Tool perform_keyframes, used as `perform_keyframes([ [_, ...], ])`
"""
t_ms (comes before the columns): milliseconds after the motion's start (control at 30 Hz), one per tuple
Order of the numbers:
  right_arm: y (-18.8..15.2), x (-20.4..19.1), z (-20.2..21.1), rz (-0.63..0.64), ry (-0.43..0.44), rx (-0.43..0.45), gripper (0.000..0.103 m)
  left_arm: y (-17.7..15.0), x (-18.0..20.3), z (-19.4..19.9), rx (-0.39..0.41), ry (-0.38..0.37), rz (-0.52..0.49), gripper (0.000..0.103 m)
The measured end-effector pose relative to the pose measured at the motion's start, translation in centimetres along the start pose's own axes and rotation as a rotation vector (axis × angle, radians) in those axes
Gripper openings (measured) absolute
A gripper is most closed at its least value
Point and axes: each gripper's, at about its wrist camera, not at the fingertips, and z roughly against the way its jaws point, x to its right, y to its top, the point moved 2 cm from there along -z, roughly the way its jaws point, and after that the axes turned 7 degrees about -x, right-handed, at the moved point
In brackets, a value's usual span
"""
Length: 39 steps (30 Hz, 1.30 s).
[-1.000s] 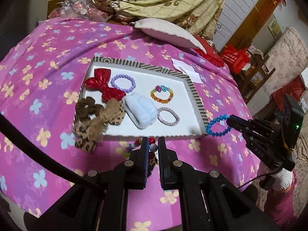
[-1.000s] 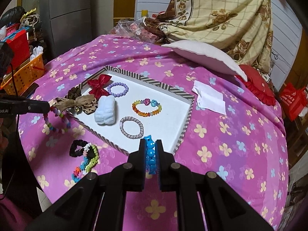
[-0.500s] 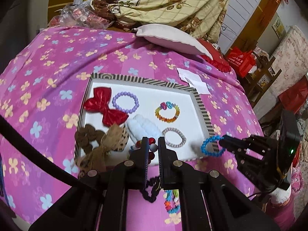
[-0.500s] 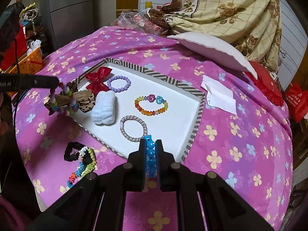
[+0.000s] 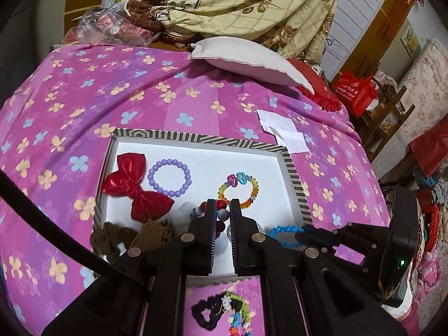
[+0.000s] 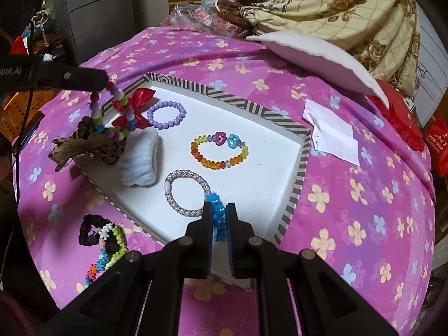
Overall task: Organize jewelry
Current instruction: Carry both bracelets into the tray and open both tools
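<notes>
Both grippers have advanced from the bed's near edge to above the striped tray (image 6: 303, 154). The left gripper (image 5: 222, 210), jaws clamped on a multicolour bead bracelet (image 6: 112, 112), hangs at the tray's left; the right gripper (image 6: 218, 210) pinches a blue bracelet (image 6: 217, 215) over its lower middle, so both releases look near.

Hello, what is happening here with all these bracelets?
A person is sorting jewelry into a striped tray on the bed. The left gripper holds a multicolored bead bracelet above the tray's left side. The right gripper holds a blue bracelet over the near edge. Several bracelets and bows already lie inside.
</notes>
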Motion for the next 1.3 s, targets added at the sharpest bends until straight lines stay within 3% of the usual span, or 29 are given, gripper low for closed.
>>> perform_keyframes([
  [300,0.9,2.5,-3.3,-0.027,-0.044,-0.051,0.009,2.7,0.1,-3.9,-0.024,0.056,0.037,0.030],
  [667,2.3,4.5,-6.4,-0.092,-0.045,-0.044,0.009,5.2,-0.5,-9.6,-0.081,0.122,0.076,0.030],
  [833,1.7,4.9,-6.4,-0.129,-0.010,-0.029,0.021,4.9,-1.4,-11.3,-0.107,0.134,0.100,0.030],
  [1033,1.2,5.2,-4.8,-0.177,0.045,0.028,0.042,4.7,-2.4,-11.8,-0.111,0.104,0.132,0.030],
  [1133,0.7,5.2,-3.8,-0.211,0.090,0.062,0.047,4.5,-2.0,-11.5,-0.112,0.077,0.124,0.041],
  [1300,-0.1,5.3,-1.4,-0.263,0.140,0.134,0.054,4.0,-2.0,-10.5,-0.117,0.052,0.139,0.044],
])
